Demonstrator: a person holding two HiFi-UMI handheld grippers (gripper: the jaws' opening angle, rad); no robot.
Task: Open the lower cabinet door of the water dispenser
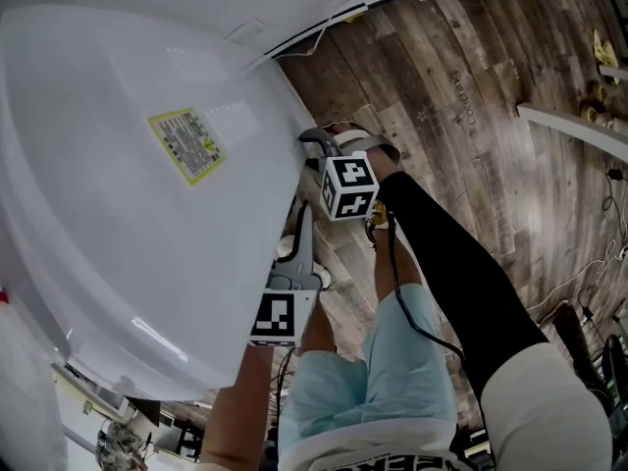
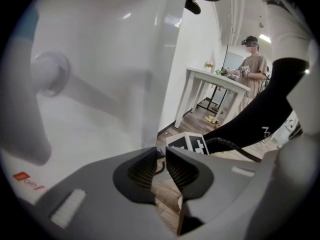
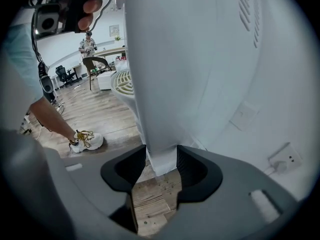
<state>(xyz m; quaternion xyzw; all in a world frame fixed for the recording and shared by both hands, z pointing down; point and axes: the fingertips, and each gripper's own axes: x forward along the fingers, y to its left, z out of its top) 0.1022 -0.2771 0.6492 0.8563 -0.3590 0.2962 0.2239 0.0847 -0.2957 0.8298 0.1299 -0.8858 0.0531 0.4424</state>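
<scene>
Right hand-held gripper (image 3: pixel 161 160): jaws spread wide astride the lower end of a glossy white upright panel (image 3: pixel 160 84), judged the lower cabinet door of the tall white plastic water dispenser (image 1: pixel 147 224); the pads are not plainly pressing and seem placed to swing it. Left hand-held gripper (image 2: pixel 160 156): just behind the right one, jaws nearly together, empty, seemingly in reserve. Beneath both, dark wood-plank floor (image 1: pixel 471 96); beyond the left one, a white bench (image 2: pixel 215 79)

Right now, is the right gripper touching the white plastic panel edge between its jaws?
Cannot tell. Right gripper view: the white plastic panel edge fills the right gripper, no plain gap seen.
</scene>
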